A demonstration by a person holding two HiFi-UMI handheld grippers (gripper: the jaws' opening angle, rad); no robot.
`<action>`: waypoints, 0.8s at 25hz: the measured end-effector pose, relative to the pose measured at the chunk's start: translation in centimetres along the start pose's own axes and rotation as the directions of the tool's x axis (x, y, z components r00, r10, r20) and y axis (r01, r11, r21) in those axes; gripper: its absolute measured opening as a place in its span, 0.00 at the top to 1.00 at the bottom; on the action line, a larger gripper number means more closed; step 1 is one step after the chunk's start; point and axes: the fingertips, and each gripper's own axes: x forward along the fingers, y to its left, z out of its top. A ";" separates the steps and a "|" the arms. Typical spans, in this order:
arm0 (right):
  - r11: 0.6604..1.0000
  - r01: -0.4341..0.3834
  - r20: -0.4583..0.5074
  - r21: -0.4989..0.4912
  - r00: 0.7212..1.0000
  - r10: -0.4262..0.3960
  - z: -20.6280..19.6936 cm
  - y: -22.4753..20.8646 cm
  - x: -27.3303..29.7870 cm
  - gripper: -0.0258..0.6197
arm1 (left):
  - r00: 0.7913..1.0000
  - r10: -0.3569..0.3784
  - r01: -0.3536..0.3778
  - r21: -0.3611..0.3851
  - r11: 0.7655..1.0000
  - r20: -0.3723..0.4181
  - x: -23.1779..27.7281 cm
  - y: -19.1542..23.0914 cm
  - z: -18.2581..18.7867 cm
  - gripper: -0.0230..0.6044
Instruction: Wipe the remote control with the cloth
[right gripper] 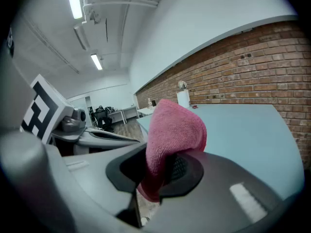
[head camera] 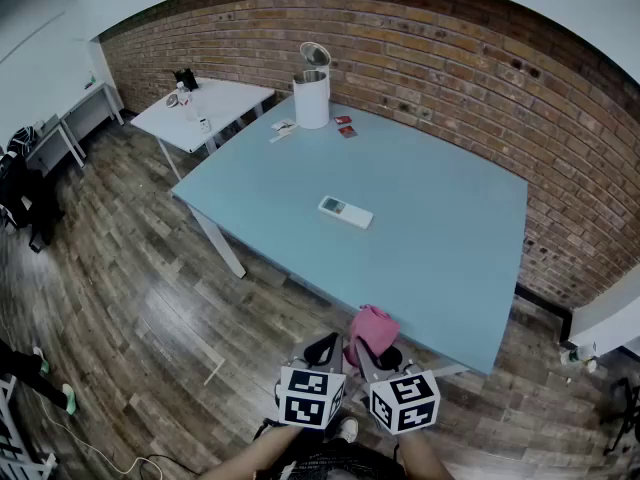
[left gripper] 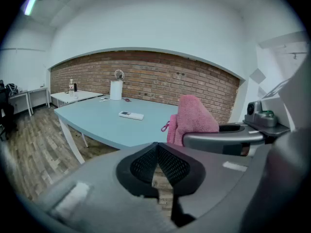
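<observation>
Left hand-held gripper (left gripper: 157, 155): jaws pressed together with nothing between them, and the black mesh pads meet in a V. Right hand-held gripper (right gripper: 163, 171): pinching the cloth (right gripper: 172, 130), with a rounded fold bulging above the jaws and a short tail hanging below. The two are side by side at the near edge of the table (head camera: 440, 248).

Remote (head camera: 345, 211): lies flat mid-table, well apart from both grippers, touched by nothing.

Head view only: both marker cubes from above, the plank floor (head camera: 120, 268), a small white table (head camera: 215, 103) at far left, and red cards (head camera: 345, 128) by the kettle (head camera: 311, 96). The left gripper view shows the right gripper's grey body side-on with the cloth sticking up from it, plus the remote far off. The right gripper view shows ceiling tube lights (right gripper: 75, 1) and the left gripper's cube. The remote shows only in the head and left gripper views.

Materials:
- Cloth is pink, fuzzy terry.
- Table has a smooth pale-blue top and white legs.
- Remote is a slim white slab.
- Kettle is a white cylinder with its lid up.
- Wall (head camera: 450, 58) is red brick.
</observation>
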 end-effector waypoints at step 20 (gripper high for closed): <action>1.000 -0.031 -0.058 -0.001 0.998 0.031 -0.2 -1.1 4.4 0.86 | 1.000 0.001 -0.002 -0.016 1.000 -0.028 3.6 3.0 0.4 0.96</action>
